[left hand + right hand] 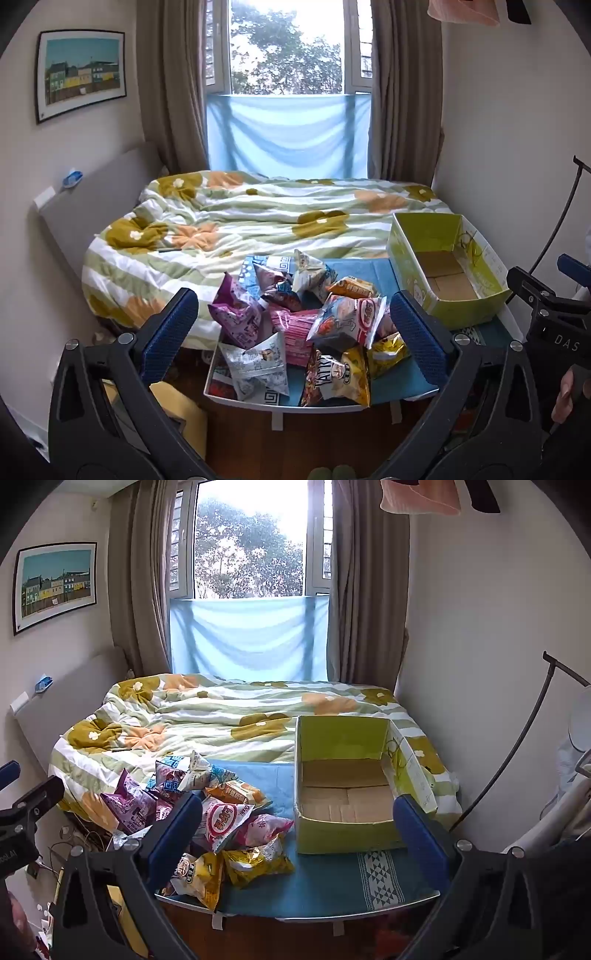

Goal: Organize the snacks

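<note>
A heap of snack bags (pixel 295 325) lies on the left part of a small table with a blue cloth (pixel 373 273): purple, pink, silver and yellow packs. An empty green cardboard box (pixel 443 266) stands on the table's right part. My left gripper (pixel 295 332) hangs open above and short of the heap, with nothing between its fingers. In the right wrist view the snack heap (pixel 214 819) is at lower left and the green box (pixel 343 782) is straight ahead. My right gripper (pixel 295 827) is open and holds nothing, near the box's front wall.
Behind the table is a bed with a green, white and yellow floral quilt (pixel 236 218), against a curtained window (pixel 288 48). A grey headboard (pixel 85 210) lines the left wall. A black lamp stand (pixel 517 753) rises at the right. Wooden floor (pixel 258 439) lies below the table.
</note>
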`<state>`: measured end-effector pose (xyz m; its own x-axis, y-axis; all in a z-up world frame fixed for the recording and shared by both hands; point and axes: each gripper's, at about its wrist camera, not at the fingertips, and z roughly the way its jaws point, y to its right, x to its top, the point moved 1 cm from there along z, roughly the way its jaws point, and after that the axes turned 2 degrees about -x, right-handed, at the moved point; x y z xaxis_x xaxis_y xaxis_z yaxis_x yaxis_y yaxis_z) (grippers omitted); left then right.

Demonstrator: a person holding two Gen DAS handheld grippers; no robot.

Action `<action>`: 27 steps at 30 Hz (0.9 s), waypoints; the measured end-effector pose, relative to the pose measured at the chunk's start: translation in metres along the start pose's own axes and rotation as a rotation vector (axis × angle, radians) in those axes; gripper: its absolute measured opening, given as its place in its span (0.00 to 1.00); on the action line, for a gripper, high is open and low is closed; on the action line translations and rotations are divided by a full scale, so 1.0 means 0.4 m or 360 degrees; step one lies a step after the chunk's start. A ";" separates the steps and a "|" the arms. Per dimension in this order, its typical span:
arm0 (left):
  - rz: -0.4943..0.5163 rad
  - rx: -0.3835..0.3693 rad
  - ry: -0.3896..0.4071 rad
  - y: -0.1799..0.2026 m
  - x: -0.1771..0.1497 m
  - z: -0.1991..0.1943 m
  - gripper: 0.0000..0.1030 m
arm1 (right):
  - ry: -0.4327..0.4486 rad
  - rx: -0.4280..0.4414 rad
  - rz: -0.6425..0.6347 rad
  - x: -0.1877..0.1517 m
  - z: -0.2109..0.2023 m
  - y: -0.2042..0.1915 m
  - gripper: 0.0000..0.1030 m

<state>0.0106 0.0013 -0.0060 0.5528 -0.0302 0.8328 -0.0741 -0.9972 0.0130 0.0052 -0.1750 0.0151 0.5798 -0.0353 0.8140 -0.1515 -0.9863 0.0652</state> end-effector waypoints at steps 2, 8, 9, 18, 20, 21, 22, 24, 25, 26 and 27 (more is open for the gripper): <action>0.0010 0.0010 0.0020 -0.002 0.003 0.001 0.99 | 0.0013 0.0004 0.0001 -0.001 -0.001 -0.001 1.00; 0.0046 0.0054 0.0078 0.006 -0.001 -0.015 0.99 | 0.0011 -0.0005 -0.0009 -0.002 0.000 -0.003 1.00; 0.0039 0.0050 0.0077 0.005 -0.001 -0.014 0.99 | 0.0012 -0.0004 -0.0006 -0.002 0.000 -0.003 1.00; 0.0066 0.0070 0.0083 0.022 0.002 -0.017 0.99 | 0.0016 -0.0003 0.0006 -0.001 -0.001 -0.002 1.00; 0.0068 0.0071 0.0083 0.025 0.002 -0.019 0.99 | 0.0019 -0.0004 0.0006 -0.001 -0.001 -0.001 1.00; 0.0065 0.0071 0.0083 0.024 0.001 -0.019 0.99 | 0.0016 0.0001 0.0006 0.000 0.000 0.000 1.00; 0.0062 0.0068 0.0081 0.025 0.003 -0.018 0.99 | 0.0014 0.0004 0.0006 0.005 -0.004 0.009 1.00; 0.0057 0.0059 0.0077 0.027 0.004 -0.019 0.99 | 0.0014 0.0002 0.0007 0.004 -0.005 0.009 1.00; 0.0055 0.0055 0.0074 0.028 0.005 -0.019 0.99 | 0.0014 0.0004 0.0008 0.004 -0.005 0.008 1.00; 0.0053 0.0055 0.0071 0.029 0.006 -0.019 0.99 | 0.0014 0.0001 0.0010 0.004 -0.005 0.008 1.00; 0.0054 0.0055 0.0069 0.030 0.007 -0.020 0.99 | 0.0012 0.0003 0.0013 0.005 0.004 0.008 1.00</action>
<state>0.0047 -0.0103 0.0007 0.5142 -0.0617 0.8555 -0.0628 -0.9974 -0.0342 0.0074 -0.1785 0.0161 0.5726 -0.0420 0.8188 -0.1548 -0.9863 0.0576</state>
